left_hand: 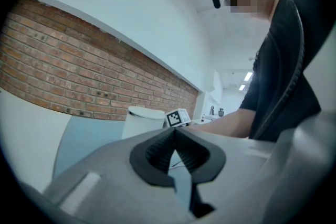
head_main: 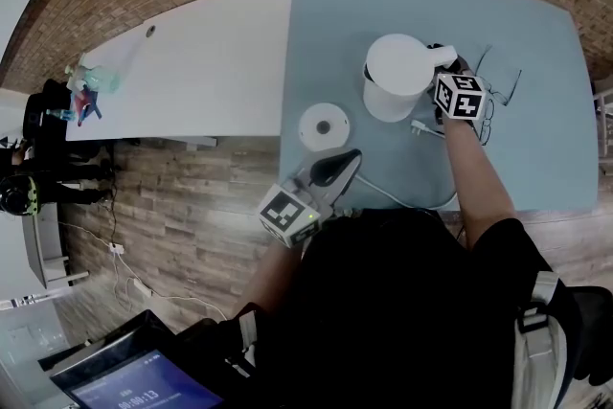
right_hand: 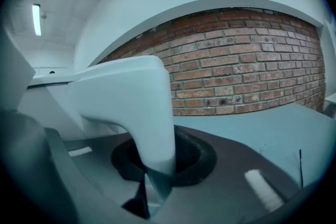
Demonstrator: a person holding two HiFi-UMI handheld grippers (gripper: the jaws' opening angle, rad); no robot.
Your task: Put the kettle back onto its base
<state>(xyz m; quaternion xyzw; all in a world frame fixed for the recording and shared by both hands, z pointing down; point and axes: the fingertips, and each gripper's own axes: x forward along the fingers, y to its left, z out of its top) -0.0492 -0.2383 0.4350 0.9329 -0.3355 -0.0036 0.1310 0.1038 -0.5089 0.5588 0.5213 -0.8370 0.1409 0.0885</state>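
Kettle (head_main: 397, 72): white cylinder, flat lid, right of its round white base (head_main: 323, 125); handle (right_hand: 149, 113) clamped in right claw (right_hand: 157, 162); left claw (left_hand: 174, 134) closed, empty.

Left gripper (left_hand: 175, 132) is pointing level, its jaws meeting at the tips and gripping nothing. A white kettle (left_hand: 142, 120) is showing beyond the fingers, just to their left. A marker cube (left_hand: 178, 117) is sitting directly above the fingertips, beside the kettle. A person's forearm (left_hand: 231, 120) is reaching in at the fingers' right. A brick wall (left_hand: 79, 76) is running behind a pale blue table (left_hand: 86, 139).
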